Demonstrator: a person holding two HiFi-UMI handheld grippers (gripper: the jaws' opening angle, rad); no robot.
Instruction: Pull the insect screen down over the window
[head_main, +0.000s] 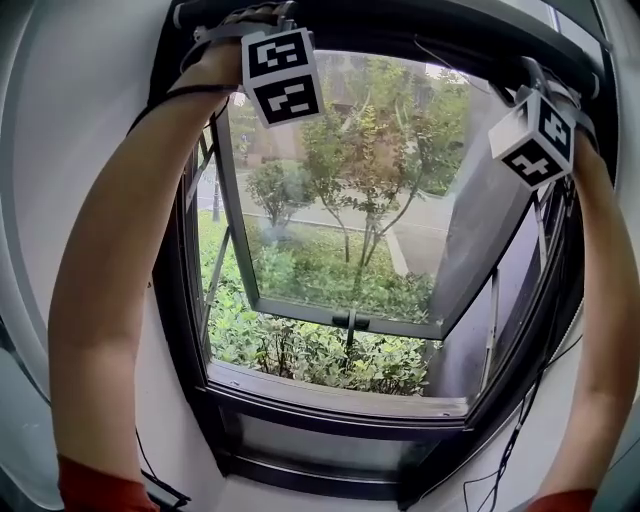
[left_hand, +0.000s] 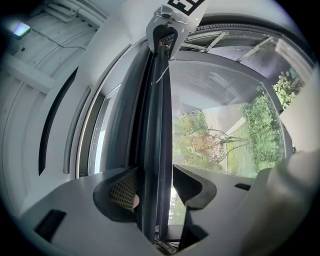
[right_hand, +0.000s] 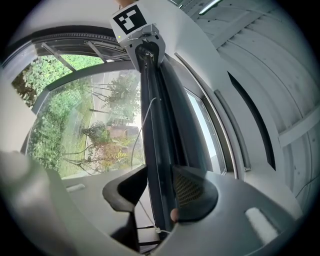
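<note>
Head view: both arms (head_main: 110, 300) reach up to the top of the window frame (head_main: 300, 405). L tool (head_main: 250, 25) and R tool (head_main: 532, 85) sit near opposite ends of the screen bar (head_main: 400, 30). Bar is right up at the top of the opening, screen not drawn down. Glass sash (head_main: 340, 200) is swung outward, w/ shrubs (head_main: 330, 350) outside below.

Left gripper view: L tool's jaws are wide apart, dark screen bar running straight btw them toward the R tool at the far end. Bar lies against the mesh pad (left_hand: 122, 190) on the view's left. Daylight shows btw bar and other jaw, so no grip. Thin white cord (left_hand: 161, 77) hangs by the bar.

Right gripper view: R tool's jaws are also wide, bar btw them and against the mesh pad (right_hand: 187, 190) on the view's right. Other jaw is just beside the bar, no squeeze seen. L tool shows at the bar's far end.
</note>
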